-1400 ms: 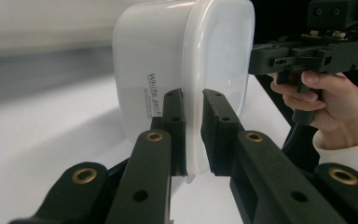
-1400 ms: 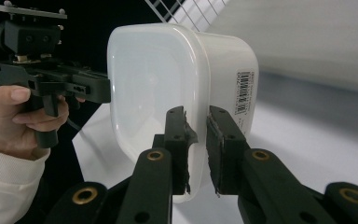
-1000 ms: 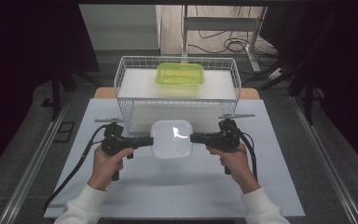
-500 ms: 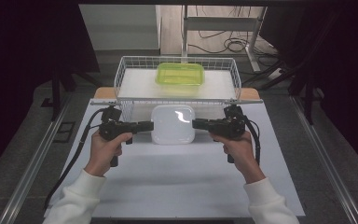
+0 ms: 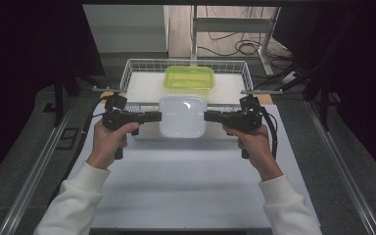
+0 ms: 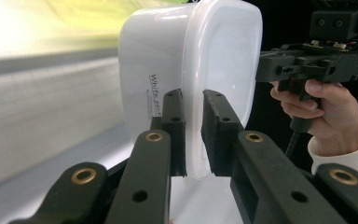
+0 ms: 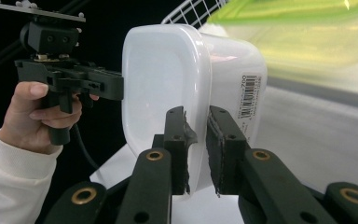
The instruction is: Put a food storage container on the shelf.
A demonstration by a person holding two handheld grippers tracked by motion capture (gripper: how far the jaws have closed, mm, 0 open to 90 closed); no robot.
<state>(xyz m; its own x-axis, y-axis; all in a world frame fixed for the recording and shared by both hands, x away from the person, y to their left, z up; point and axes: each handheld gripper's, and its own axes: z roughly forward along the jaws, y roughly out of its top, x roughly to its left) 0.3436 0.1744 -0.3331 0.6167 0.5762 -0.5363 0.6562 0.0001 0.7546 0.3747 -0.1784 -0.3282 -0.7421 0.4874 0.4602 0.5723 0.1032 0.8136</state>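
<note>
A white lidded plastic container hangs above the table between both grippers, just in front of the wire basket. My left gripper is shut on its left rim and my right gripper on its right rim. In the left gripper view the jaws of the left gripper pinch the lid edge of the container, and the right gripper is seen beyond it. In the right gripper view the right gripper clamps the opposite rim of the container, with the left gripper behind.
A white wire basket stands at the far end of the table with a green lidded container inside it. A white mat covers the table under my forearms. Metal rails run along both sides.
Both grippers have risen with the white container between them and carried it away from the person, toward the wire basket. The grips are unchanged.
</note>
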